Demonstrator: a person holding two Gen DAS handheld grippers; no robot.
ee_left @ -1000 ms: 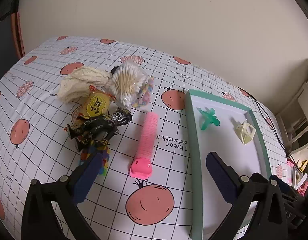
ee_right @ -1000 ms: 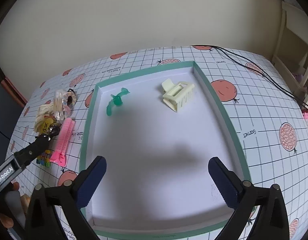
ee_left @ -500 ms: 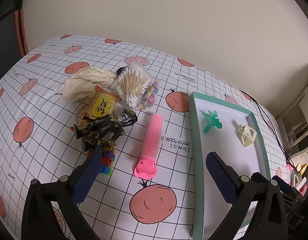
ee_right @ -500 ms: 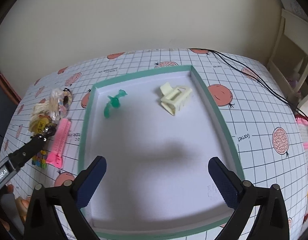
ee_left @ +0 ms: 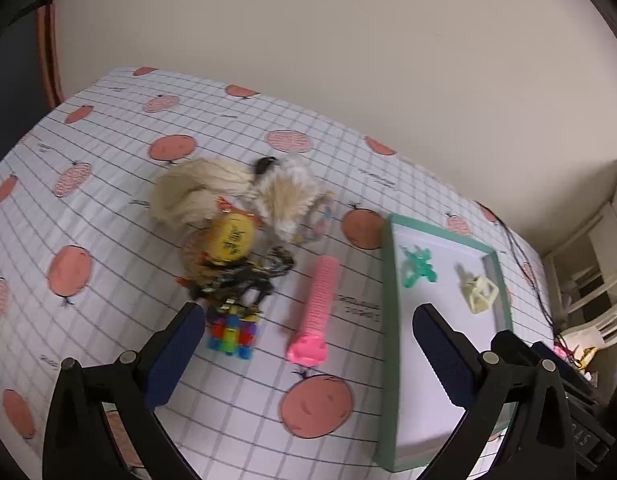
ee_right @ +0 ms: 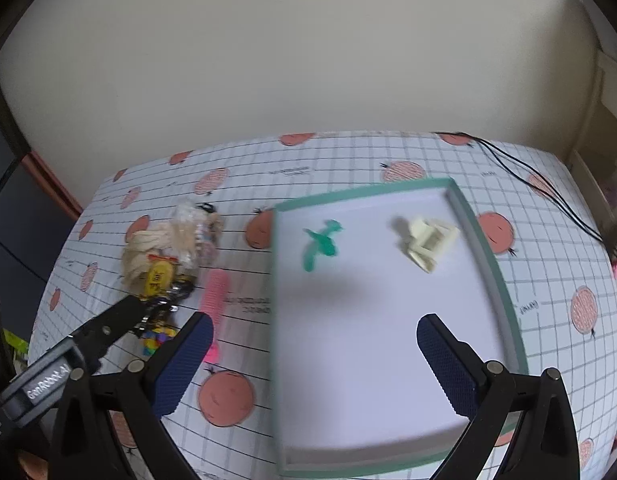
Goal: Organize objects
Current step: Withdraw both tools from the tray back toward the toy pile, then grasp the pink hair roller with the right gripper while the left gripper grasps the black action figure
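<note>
Centrally on the gridded tablecloth [ee_left: 108, 208] lies a pink ribbed hair roller [ee_left: 317, 312], its wider paw-shaped end nearest the camera, well clear of the tray. Left of it sits a clutter: a cream knitted item [ee_left: 196, 196], a bag of cotton swabs [ee_left: 286, 196], a yellow round packet [ee_left: 232, 236] with unreadable characters, dark keychain pieces [ee_left: 240, 280] and coloured building blocks [ee_left: 232, 332].

Printed text on the cloth beside the roller is blurred and inverted. The left gripper's body reads "GenRobot.AI" [ee_right: 48, 384].

The green-rimmed white tray [ee_right: 504, 280] holds two things, apart from each other: a green hair clip [ee_right: 322, 242] and a cream claw clip [ee_right: 428, 242].

Left gripper [ee_left: 308, 354]: jaws spread wide, empty, above the cloth short of the roller. Right gripper [ee_right: 314, 356]: jaws spread wide, empty, over the tray's near half.
</note>
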